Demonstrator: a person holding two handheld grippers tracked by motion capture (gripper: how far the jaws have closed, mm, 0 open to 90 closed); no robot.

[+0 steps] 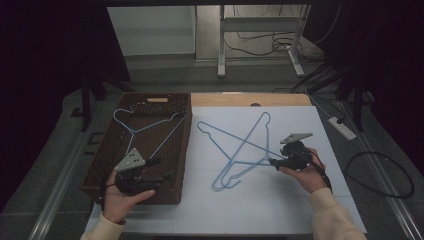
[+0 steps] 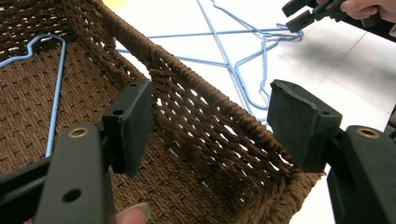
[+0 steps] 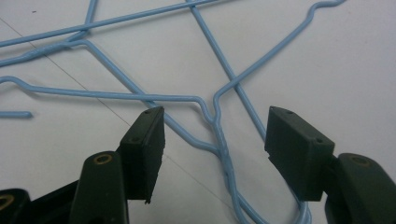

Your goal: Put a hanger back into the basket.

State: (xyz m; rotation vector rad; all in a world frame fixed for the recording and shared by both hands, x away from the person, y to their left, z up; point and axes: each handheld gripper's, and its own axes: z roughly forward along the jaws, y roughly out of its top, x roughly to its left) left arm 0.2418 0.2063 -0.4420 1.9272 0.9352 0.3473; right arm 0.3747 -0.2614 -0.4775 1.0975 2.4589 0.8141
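Nearest, the left gripper point(image 1: 159, 170), jaws spread wide and empty, hovers over the near right corner of the brown woven rectangular basket point(image 1: 107, 137), which holds one light-blue wire hanger point(image 1: 142, 129). Right of the basket, two crossed light-blue wire hangers point(image 1: 239, 150) lie on the white table sheet point(image 1: 280, 205). At their right end, the right gripper point(image 1: 274, 162) stands wide open, its jaws either side of the twisted hanger neck point(image 3: 223, 149), not touching it.

Dim, dark surroundings; soft shadows

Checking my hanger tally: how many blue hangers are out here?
3: one hanger in the basket; two crossed hangers on the white table, one leftward, one rightward.
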